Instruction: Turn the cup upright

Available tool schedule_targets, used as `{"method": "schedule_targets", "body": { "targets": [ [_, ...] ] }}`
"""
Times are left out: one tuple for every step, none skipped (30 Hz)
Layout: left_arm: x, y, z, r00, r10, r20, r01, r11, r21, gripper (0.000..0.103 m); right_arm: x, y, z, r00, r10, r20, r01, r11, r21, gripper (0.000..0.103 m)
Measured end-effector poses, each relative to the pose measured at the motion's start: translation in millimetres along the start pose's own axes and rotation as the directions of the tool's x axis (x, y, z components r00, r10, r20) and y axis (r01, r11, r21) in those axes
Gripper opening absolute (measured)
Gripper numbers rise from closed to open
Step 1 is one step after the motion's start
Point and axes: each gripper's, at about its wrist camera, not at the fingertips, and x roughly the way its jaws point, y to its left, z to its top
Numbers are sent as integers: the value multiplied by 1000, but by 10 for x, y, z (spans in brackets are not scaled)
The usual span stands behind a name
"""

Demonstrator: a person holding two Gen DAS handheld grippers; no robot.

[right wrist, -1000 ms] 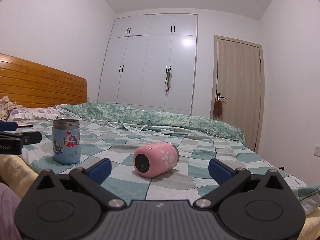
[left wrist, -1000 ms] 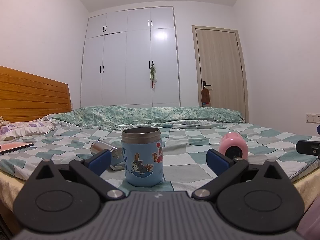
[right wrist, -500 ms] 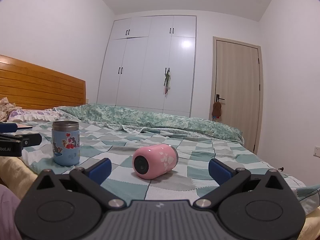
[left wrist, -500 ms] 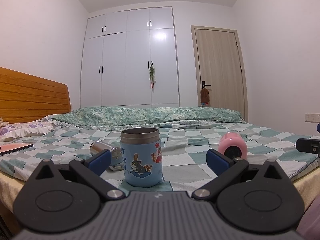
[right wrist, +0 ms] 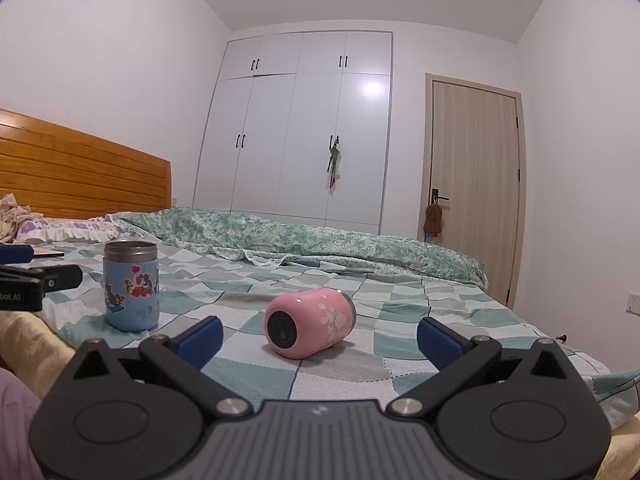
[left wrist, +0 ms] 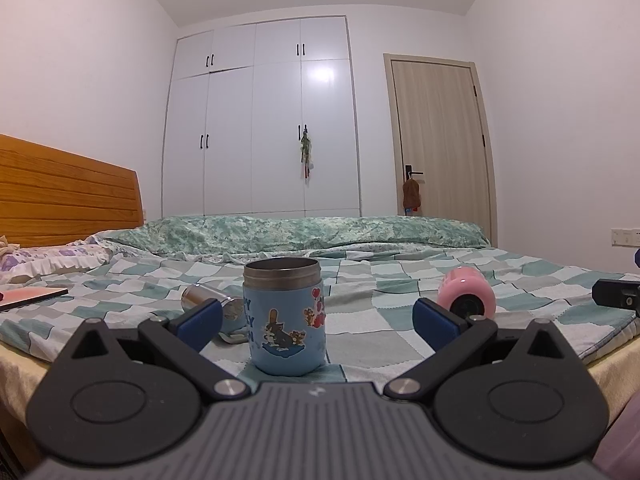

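A pink cup (right wrist: pixel 310 323) is seen lying on its side on a checked bedspread (right wrist: pixel 360 376), its dark round end turned toward the right wrist camera and its metal-rimmed end pointing away. The right gripper (right wrist: pixel 320 334) is held just in front of the pink cup with its blue-padded fingers spread wide; nothing is gripped and no contact with the cup is made. To the left of the pink cup, well apart from it, a blue cup (right wrist: pixel 131 286) with cartoon stickers is stood upright, its steel mouth facing up. In the left wrist view the blue cup (left wrist: pixel 285 316) is framed between the widely spread fingers of the left gripper (left wrist: pixel 318 316), which has hold of nothing. Just behind and left of the blue cup, a small steel cup (left wrist: pixel 200 298) is laid on its side, partly hidden by a blue finger pad. Behind the pink cup, a folded green quilt (right wrist: pixel 304 236), a white wardrobe (right wrist: pixel 304 128) and a wooden door (right wrist: pixel 474 184) are shown.
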Motion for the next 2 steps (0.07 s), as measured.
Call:
{"method": "schedule_targets", "body": {
  "targets": [
    [-1, -3, 1, 1000, 1, 1, -1, 1000, 0, 103, 0, -2, 0, 1000, 0, 0, 0, 1000, 0, 103],
    [0, -6, 2, 1000, 1, 1, -1, 1000, 1, 103, 0, 3, 0, 1000, 0, 0, 0, 1000, 0, 103]
  ]
}}
